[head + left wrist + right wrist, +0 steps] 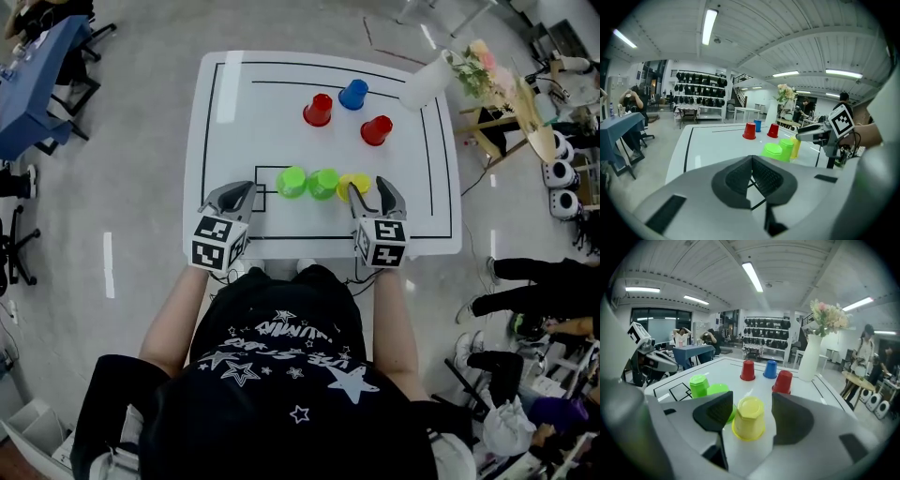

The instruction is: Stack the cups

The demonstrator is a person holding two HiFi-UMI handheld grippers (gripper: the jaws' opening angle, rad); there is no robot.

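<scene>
One upturned yellow plastic cup (749, 420) stands on the white worktop (253, 112), squarely between the right tool's (751, 405) wide-spread jaws (pads clear of it). A green plastic cup (323, 183) stands just beside. The left tool (752, 164), pinched together and empty, is farther away.

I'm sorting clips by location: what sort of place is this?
Likely an open lab or workshop: a white table with black marked lines, wall shelves of dark gear, long strip ceiling lights.
</scene>
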